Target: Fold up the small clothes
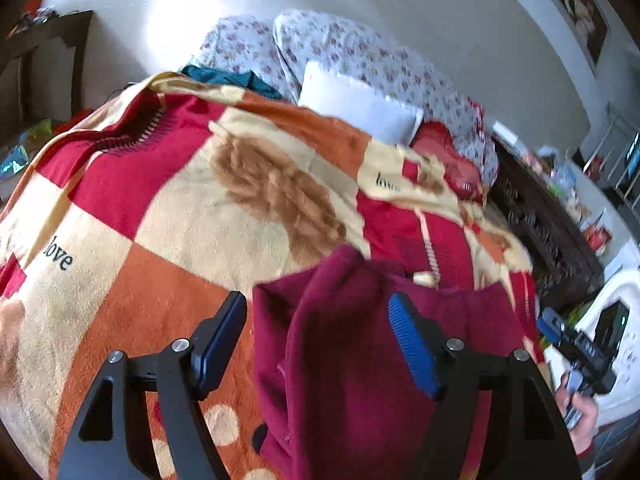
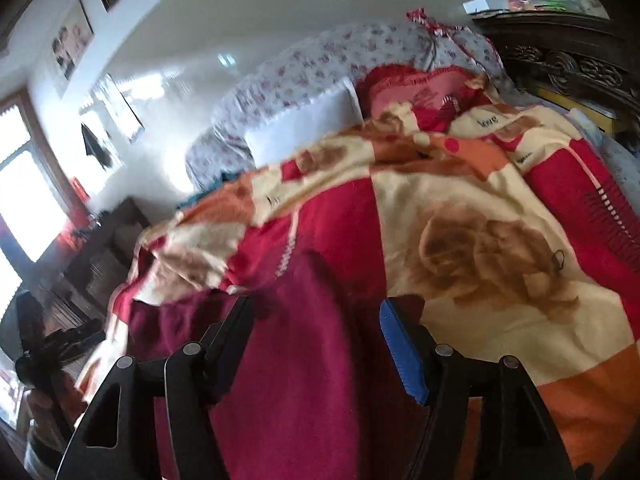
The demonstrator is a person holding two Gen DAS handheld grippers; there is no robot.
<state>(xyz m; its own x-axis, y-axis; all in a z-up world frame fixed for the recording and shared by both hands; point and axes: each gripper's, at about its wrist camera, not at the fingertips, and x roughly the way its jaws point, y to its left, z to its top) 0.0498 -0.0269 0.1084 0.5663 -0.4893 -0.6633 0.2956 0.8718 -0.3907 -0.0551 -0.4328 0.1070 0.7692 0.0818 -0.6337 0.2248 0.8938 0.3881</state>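
A maroon fleece garment (image 1: 352, 344) lies crumpled on the patterned blanket (image 1: 172, 216) that covers the bed. My left gripper (image 1: 316, 316) is open, its jaws wide apart, and the garment's bunched fold sits between them. In the right wrist view the same maroon garment (image 2: 300, 360) spreads flat under my right gripper (image 2: 314, 316), which is open with the cloth between its fingers. The right gripper's body (image 1: 576, 344) shows at the right edge of the left wrist view.
A white pillow (image 1: 356, 100) and a floral quilt (image 1: 360, 52) lie at the head of the bed. A red cushion (image 2: 420, 88) sits beside them. A dark carved wooden headboard shelf (image 2: 568, 60) stands on the right. A teal cloth (image 1: 224, 76) lies behind the blanket.
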